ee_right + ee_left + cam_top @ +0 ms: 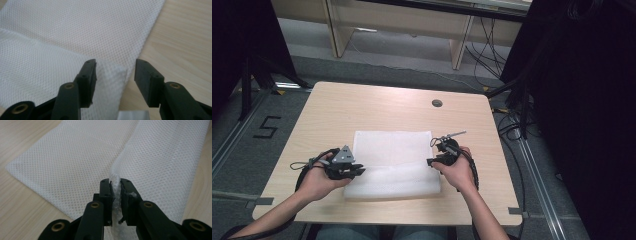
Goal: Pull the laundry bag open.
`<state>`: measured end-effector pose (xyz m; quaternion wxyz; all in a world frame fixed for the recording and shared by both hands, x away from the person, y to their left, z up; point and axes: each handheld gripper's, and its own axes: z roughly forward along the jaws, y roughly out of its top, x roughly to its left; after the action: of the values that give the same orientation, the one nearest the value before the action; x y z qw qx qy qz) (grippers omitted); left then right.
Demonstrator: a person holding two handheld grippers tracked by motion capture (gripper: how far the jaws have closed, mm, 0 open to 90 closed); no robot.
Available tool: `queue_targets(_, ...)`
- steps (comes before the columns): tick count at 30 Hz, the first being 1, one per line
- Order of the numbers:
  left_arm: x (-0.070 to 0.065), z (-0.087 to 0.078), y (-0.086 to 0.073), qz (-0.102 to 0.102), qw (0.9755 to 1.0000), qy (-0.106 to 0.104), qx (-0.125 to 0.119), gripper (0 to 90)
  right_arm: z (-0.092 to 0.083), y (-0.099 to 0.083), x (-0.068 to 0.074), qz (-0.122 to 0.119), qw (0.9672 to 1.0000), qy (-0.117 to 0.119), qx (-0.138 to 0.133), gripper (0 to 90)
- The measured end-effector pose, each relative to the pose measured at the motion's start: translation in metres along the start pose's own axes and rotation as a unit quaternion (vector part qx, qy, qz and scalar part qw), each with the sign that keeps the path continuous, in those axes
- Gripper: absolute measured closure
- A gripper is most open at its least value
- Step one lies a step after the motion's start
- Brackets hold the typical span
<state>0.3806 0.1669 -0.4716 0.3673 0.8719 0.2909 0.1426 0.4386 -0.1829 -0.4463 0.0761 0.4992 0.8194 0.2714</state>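
A white bubble-wrap sheet (392,150) lies flat on the middle of the wooden table (362,105), its near part folded over. At the sheet's near left edge, my left gripper (359,171) is shut on a raised fold. In the left gripper view the jaws (115,185) pinch that fold of the sheet (75,157) between the pads. At the sheet's near right corner my right gripper (432,161) stands open. In the right gripper view its jaws (115,67) straddle the folded corner of the sheet (100,30) without pressing on it.
A round cable hole (437,103) sits in the far part of the tabletop. Bare wood borders the sheet on all sides. Beyond the table are desk legs (459,47), floor cables (512,125) and dark curtains on both sides.
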Motion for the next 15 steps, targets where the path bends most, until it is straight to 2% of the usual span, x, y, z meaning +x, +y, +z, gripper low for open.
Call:
queue_targets(1,0.0,0.0,0.0,-0.001,1.0,-0.002,-0.001,80.1,0.006,0.001,-0.002,0.004,1.0,0.004,0.001,50.6)
queue_targets(2,0.0,0.001,0.0,-0.003,1.0,-0.005,-0.002,80.1,0.009,0.002,-0.002,0.018,0.9997,0.013,0.003,50.3)
queue_targets(4,0.0,0.0,0.0,0.004,1.0,-0.002,0.0,80.1,0.017,0.003,-0.003,0.017,0.9996,0.022,0.011,50.8)
queue_targets(5,0.001,0.001,0.001,0.008,1.0,0.0,0.002,80.2,0.018,0.003,-0.001,0.025,0.9991,0.029,0.016,54.1)
queue_targets(6,0.0,0.001,0.001,0.0,1.0,0.0,0.0,80.2,0.019,0.004,0.002,0.038,0.9986,0.028,0.024,57.9)
queue_targets(7,0.001,0.001,0.001,0.006,1.0,-0.003,0.001,80.1,0.021,0.003,0.001,0.022,0.9991,0.034,0.016,63.8)
queue_targets(8,0.001,0.002,0.001,-0.002,1.0,-0.001,-0.003,80.1,0.021,0.003,0.001,0.015,0.9993,0.032,0.008,73.6)
queue_targets(9,0.002,0.002,0.002,0.003,1.0,-0.001,-0.003,80.0,0.018,0.003,0.001,0.014,0.9992,0.036,0.003,78.1)
queue_targets(10,0.002,0.002,0.003,-0.004,1.0,0.001,-0.004,80.0,0.016,0.003,0.0,0.009,0.9994,0.032,-0.003,80.6)
queue_targets(11,0.003,0.002,0.004,0.0,1.0,0.001,-0.004,80.0,0.014,0.004,0.0,0.011,0.9992,0.039,-0.007,82.2)
queue_targets(13,0.006,0.001,0.007,-0.001,1.0,0.005,-0.006,80.0,0.007,0.004,0.003,0.006,0.9993,0.032,-0.02,82.5)
queue_targets(15,0.009,-0.001,0.012,-0.003,0.9999,0.011,-0.011,79.9,0.0,0.004,0.005,-0.002,0.9988,0.04,-0.028,81.3)
